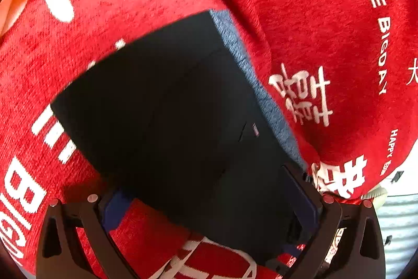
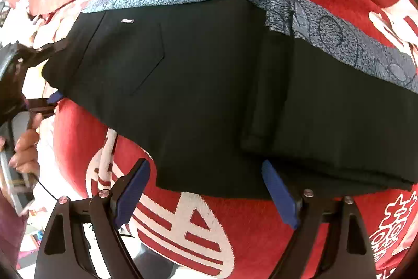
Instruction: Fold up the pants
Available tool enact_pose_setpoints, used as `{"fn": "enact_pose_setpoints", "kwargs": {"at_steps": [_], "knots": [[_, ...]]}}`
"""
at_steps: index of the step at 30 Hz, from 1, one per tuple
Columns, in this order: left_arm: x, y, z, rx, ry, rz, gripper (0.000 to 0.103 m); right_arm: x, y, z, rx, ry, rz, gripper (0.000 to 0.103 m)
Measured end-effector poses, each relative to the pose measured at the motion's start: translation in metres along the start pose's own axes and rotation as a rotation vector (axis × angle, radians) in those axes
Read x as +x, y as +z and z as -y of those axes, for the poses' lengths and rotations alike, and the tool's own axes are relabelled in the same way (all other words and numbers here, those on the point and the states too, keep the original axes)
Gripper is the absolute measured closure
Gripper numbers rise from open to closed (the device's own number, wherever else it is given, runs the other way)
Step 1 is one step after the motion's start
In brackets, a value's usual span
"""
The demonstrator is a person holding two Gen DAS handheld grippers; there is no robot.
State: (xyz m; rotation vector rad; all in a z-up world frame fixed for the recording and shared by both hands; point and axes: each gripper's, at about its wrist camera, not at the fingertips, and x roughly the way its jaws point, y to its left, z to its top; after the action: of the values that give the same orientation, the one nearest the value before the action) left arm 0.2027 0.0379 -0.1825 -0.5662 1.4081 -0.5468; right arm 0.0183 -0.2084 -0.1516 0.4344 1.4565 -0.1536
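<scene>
Left gripper (image 1: 209,205), seen from its own wrist camera, has its blue-padded jaws standing wide on either side of the near edge of the black, smooth-woven pants (image 1: 167,106). The cloth runs between the jaws, but whether the pads press on it I cannot tell. The pants lie on a red plush blanket with white printed characters (image 1: 326,30), and a strip of blue-grey speckled fabric (image 1: 261,85) shows along their far edge.

From the right wrist camera, the right gripper (image 2: 206,190) hangs released above the blanket, pointing steeply down, its jaws wide and nothing between them; one blue pad (image 2: 277,190) sits just at the pants' near hem. The pants already lie folded into a broad band, back pocket (image 2: 125,54) up, with a leg doubled over on the right. A person's hand (image 2: 26,151) grips the other tool at the left edge.

Judging by this, one fold is done and another is in hand. Next, each gripper needs a firm pinch on an edge before lifting it across.
</scene>
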Motion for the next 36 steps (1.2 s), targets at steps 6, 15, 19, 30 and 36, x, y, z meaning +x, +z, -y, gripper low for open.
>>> {"fn": "enact_pose_setpoints", "kwargs": {"at_steps": [6,15,19,30,36], "knots": [[-0.001,-0.009,0.018,0.084,0.228,0.054,0.055,-0.023,0.003,0.005,0.019,0.061,0.041,0.013],[0.009,-0.06,0.095,0.661,0.555,0.206,0.068,-0.065,0.056,0.006,0.035,0.181,0.126,0.013],[0.011,-0.065,0.099,0.736,0.596,0.208,0.068,-0.071,0.096,-0.023,-0.014,0.278,0.106,0.013],[0.015,-0.081,0.099,0.832,0.654,0.239,0.068,-0.043,0.185,-0.175,-0.347,0.385,-0.131,0.013],[0.018,-0.087,0.099,0.853,0.685,0.261,0.068,0.0,0.191,-0.241,-0.528,0.236,-0.294,0.013]]}}
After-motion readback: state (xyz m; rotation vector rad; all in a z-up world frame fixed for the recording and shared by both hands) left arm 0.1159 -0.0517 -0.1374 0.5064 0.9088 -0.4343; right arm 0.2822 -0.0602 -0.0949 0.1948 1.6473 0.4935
